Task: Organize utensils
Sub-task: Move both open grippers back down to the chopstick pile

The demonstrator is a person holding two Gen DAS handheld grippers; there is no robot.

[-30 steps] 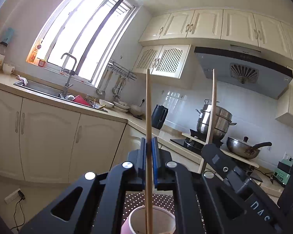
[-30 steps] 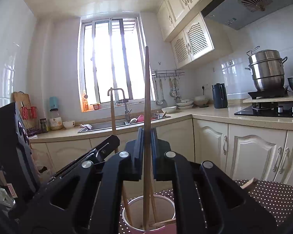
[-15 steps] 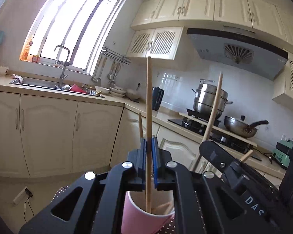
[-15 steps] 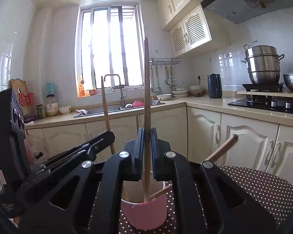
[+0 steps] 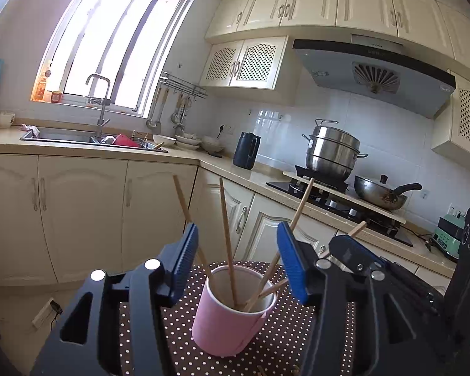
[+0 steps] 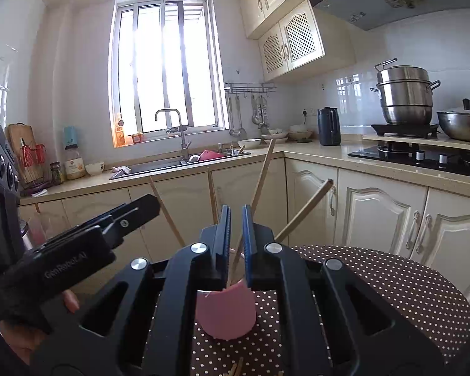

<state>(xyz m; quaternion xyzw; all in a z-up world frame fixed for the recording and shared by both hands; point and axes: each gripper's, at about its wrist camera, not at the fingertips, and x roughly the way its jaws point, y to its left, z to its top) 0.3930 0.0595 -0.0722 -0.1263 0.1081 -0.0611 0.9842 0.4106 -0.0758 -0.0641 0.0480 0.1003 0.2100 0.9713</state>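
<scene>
Drop step: left gripper [image 5: 237,258] jaws just opened wide, empty; its chopstick [image 5: 227,241] stands in the pink cup [image 5: 232,313] on the dotted surface [image 5: 285,338]. Right gripper [image 6: 236,235] jaws nearly closed, seemingly gripping nothing. Next: pull back, fetch more loose sticks.

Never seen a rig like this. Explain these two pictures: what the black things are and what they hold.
No robot: a person holds a black two-finger gripper in each hand, each carrying a wide-angle camera looking along its fingers. One picture comes from the left gripper, the other from the right gripper. On a dotted cloth stands a pink cup with four wooden chopsticks. The left jaws have just been opening and touch nothing. The right jaws are nearly shut; one chopstick runs between them, but whether it is pinched is unclear.
</scene>
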